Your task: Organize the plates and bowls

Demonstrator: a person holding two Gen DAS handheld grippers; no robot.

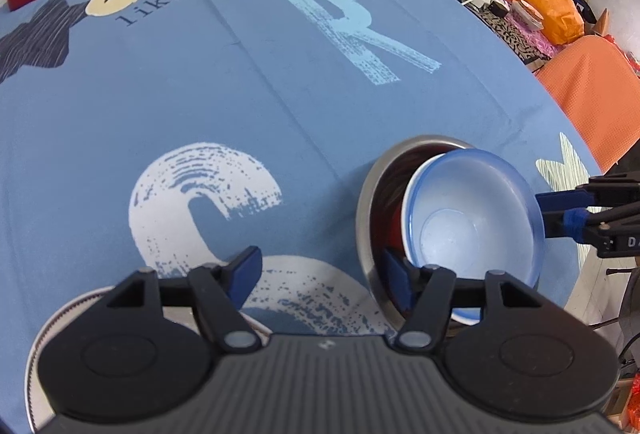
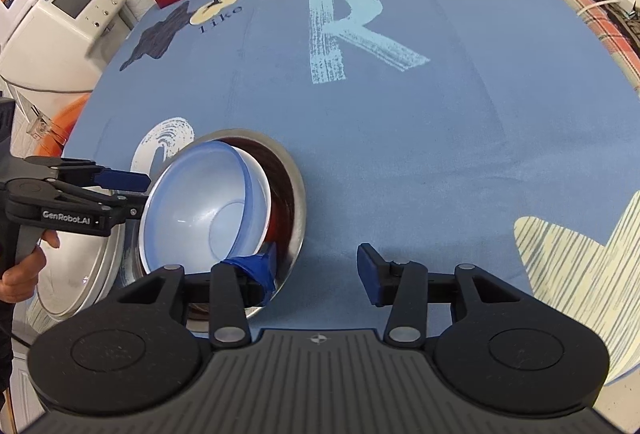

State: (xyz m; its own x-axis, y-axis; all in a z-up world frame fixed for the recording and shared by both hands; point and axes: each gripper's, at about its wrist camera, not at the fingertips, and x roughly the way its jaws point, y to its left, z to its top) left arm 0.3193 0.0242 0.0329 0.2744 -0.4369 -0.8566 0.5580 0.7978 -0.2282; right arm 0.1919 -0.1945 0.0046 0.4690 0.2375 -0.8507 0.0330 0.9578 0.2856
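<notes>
Your blue plastic bowl (image 1: pixel 476 222) sits tilted inside the stainless steel bowl (image 1: pixel 370 218), leaning on the steel wall instead of seated flat, probably because something dark red underneath is propping it; what that is cannot be told. The steel bowl stands on the blue tablecloth (image 1: pixel 248 106), near its front edge, with the printed R (image 1: pixel 352 30) well beyond it.

Your left gripper (image 1: pixel 324 272) has its jaws spread wide, one finger dipping just inside the steel bowl's rim, clasping nothing. Your right gripper (image 2: pixel 316 268) is likewise spread, one taped fingertip at the steel rim below the blue bowl, the other out over bare cloth. Neither is holding the blue bowl.

The blue bowl's mouth faces up and toward you, tipped away from the R. It is round, so it has no long axis; its centre line leans off vertical.

A steel plate (image 2: pixel 86 274) lies just beside the steel bowl, on the left gripper's side.
</notes>
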